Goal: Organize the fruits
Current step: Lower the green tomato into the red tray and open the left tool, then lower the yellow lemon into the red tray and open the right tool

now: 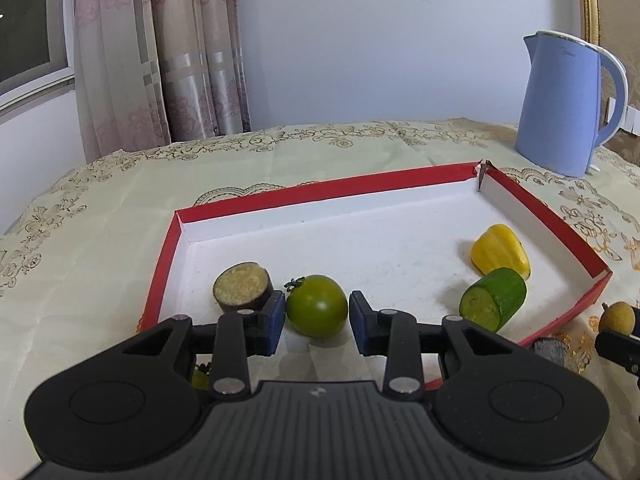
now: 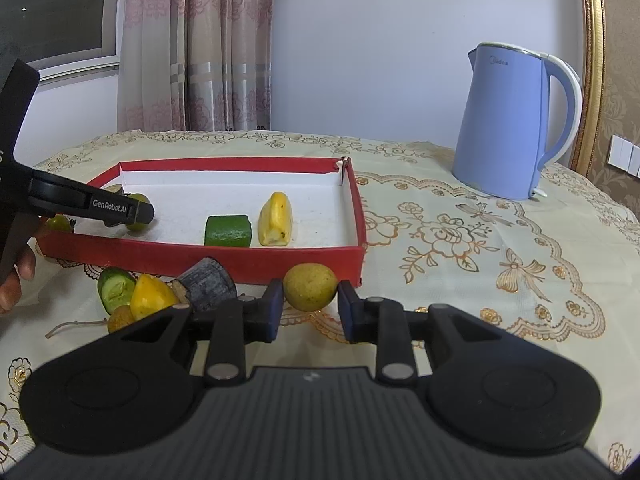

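Note:
A green tomato [image 1: 316,311] sits low over the white floor of the red-rimmed tray [image 1: 320,190], near its front left, and my left gripper [image 1: 317,304] is shut on it. Beside it in the tray lie an eggplant slice [image 1: 242,286], a cucumber chunk [image 1: 494,304] and a yellow pepper piece [image 1: 502,250]. In front of the tray's near right corner, my right gripper [image 2: 310,300] is shut on a round yellow-green fruit [image 2: 310,286], held just above the tablecloth.
Loose on the cloth before the tray [image 2: 200,258] are a cucumber half [image 2: 116,290], a yellow piece [image 2: 152,300], a dark eggplant chunk [image 2: 208,284] and a small brown fruit [image 2: 120,318]. A blue kettle [image 2: 508,124] stands back right. A hand [image 2: 12,284] is at the left edge.

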Motion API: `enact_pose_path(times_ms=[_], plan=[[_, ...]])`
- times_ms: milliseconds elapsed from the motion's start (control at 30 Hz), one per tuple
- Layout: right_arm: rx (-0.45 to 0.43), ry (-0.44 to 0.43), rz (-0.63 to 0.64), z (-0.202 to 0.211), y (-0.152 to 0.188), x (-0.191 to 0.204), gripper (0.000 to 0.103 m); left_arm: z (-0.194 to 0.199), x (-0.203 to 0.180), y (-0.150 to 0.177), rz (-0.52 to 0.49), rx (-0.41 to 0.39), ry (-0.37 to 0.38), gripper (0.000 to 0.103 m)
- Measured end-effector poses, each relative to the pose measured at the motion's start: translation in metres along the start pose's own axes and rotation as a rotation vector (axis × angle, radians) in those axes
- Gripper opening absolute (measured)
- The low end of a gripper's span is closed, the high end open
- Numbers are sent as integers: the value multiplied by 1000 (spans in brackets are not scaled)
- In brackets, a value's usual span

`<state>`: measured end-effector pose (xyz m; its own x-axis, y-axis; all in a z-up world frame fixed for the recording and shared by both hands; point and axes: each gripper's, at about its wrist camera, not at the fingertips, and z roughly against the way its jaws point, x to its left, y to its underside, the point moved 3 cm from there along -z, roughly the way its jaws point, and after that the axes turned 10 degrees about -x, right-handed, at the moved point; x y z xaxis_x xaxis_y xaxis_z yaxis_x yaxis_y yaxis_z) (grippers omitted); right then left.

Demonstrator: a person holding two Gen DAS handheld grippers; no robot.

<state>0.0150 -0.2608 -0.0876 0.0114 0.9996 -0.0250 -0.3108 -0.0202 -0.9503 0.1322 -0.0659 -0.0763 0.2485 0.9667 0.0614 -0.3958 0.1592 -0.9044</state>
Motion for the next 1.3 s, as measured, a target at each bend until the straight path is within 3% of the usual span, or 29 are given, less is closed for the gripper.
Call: enact_pose_path(times_ms=[200, 333, 567, 733, 1000, 1300], plan=[[3, 0, -4, -1, 0, 0, 27, 33, 3, -7, -47, -112, -49, 66], [2, 1, -11, -1, 1, -2, 27, 65, 15, -7, 0, -149, -32, 66], [3, 2, -13, -2, 1, -2, 27, 102, 49, 16, 102, -139, -46, 66], [0, 10, -11, -2, 1, -2, 27, 101, 65, 35, 139, -102, -85, 66], [4, -1, 26, -3, -3, 9, 27, 91, 73, 52, 164, -62, -79, 66], [-54, -91, 135, -25, -51, 62, 27, 81, 76, 61, 184, -24, -73, 66]])
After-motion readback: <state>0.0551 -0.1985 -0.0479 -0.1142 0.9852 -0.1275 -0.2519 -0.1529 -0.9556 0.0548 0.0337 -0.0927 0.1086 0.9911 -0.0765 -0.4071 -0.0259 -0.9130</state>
